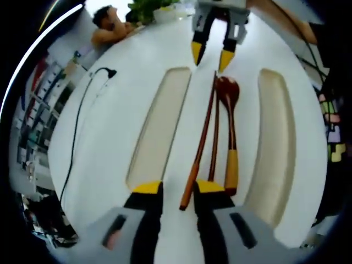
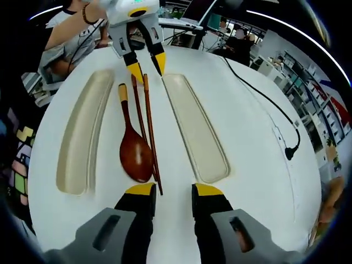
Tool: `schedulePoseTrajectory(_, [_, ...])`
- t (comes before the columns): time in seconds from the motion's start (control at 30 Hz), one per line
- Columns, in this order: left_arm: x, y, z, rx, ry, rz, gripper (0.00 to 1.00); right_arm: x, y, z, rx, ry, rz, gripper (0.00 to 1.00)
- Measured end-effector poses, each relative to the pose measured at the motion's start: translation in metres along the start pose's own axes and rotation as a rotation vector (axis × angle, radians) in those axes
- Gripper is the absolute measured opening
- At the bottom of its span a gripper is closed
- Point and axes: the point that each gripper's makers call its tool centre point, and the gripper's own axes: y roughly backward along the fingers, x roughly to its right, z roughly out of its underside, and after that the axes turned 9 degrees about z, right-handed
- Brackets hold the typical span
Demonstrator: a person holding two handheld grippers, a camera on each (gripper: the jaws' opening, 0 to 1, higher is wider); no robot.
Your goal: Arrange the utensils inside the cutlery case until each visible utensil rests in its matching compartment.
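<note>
Two dark wooden chopsticks (image 1: 206, 129) (image 2: 147, 124) and a wooden spoon (image 1: 230, 118) (image 2: 133, 148) with a yellow-banded handle lie side by side on the white table. They rest between two long beige cutlery-case trays, neither of which holds anything: one (image 1: 158, 126) (image 2: 195, 129) and the other (image 1: 275, 146) (image 2: 81, 132). My left gripper (image 1: 178, 188) (image 2: 147, 66) is open, just above the handle ends of the utensils. My right gripper (image 1: 210, 56) (image 2: 174, 190) is open at the opposite end, by the spoon bowl and chopstick tips.
A black cable with a plug (image 1: 82, 110) (image 2: 275, 110) runs across the white table (image 1: 121, 71) (image 2: 253, 165) beyond one tray. A person (image 1: 107, 27) leans at the table's far edge beside a potted plant (image 1: 148, 8); another person (image 2: 66, 38) holds the grippers. Shelves stand around the table.
</note>
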Motion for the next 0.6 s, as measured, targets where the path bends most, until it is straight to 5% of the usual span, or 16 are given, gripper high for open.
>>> schedulePoseTrajectory(0.33, [0.005, -0.008, 0.002, -0.024, -0.014, 0.061, 0.20, -0.014, -0.003, 0.000, -0.035, 0.037, -0.076, 0.16])
schedulePoseTrajectory(0.43, [0.017, -0.010, 0.003, -0.053, 0.004, 0.150, 0.10, -0.018, -0.003, 0.002, -0.070, 0.023, -0.142, 0.14])
schedulePoseTrajectory(0.6, [0.016, -0.012, 0.000, -0.089, 0.015, 0.190, 0.08, -0.019, -0.003, 0.003, -0.106, 0.018, -0.204, 0.14])
